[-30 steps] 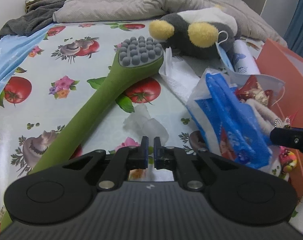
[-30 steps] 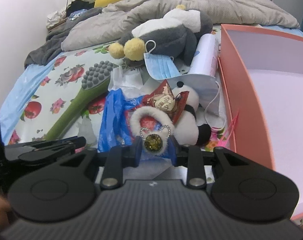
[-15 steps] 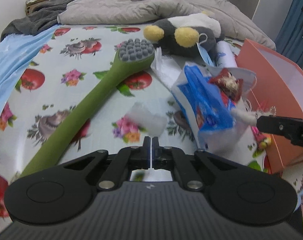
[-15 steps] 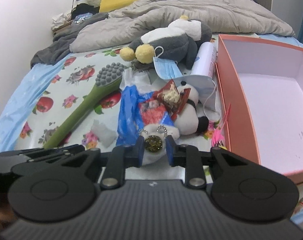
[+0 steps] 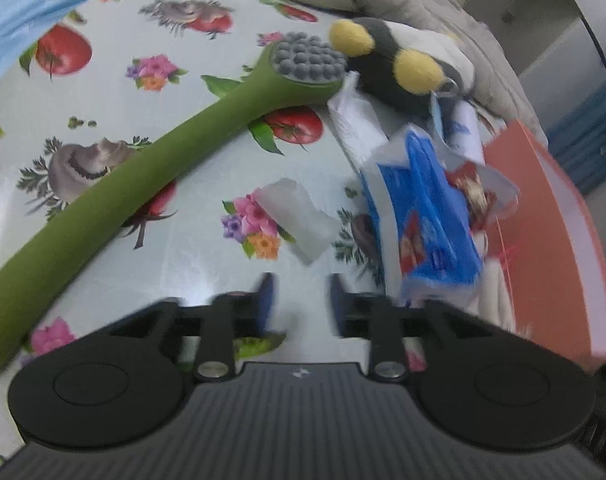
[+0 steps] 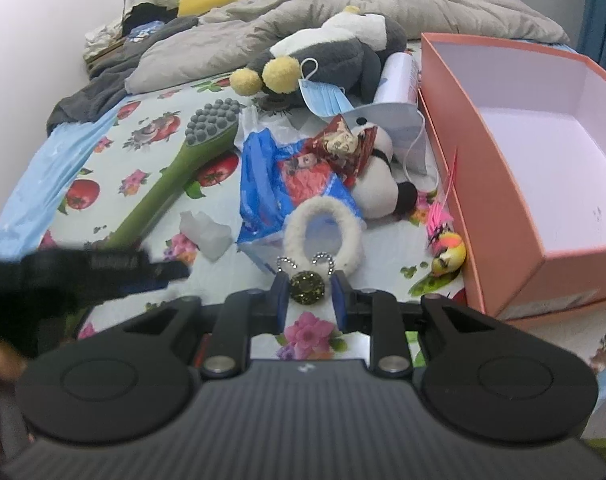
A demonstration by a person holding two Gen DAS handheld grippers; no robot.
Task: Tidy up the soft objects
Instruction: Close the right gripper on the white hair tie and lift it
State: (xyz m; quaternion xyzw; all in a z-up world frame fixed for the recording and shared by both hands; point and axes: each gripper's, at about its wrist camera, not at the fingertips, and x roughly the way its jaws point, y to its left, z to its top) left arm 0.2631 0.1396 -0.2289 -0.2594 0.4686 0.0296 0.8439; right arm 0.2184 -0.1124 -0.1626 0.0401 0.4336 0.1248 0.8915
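Fluffy white scrunchie (image 6: 323,228) sits right in front on the bed, its glittery charm (image 6: 307,287) pinched in the right gripper (image 6: 308,300) jaws. Left gripper (image 5: 299,300) hovers with jaws spread, nothing in them. Further back: blue bag (image 6: 271,184), panda (image 6: 379,184), green brush (image 5: 143,176), orange box (image 6: 543,152).

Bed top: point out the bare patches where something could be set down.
Free: the pink box floor, and the tablecloth left of the green massager. A smaller gap lies between the massager and the blue bag, around the white scrap. Crowded: bag to box, with the panda.
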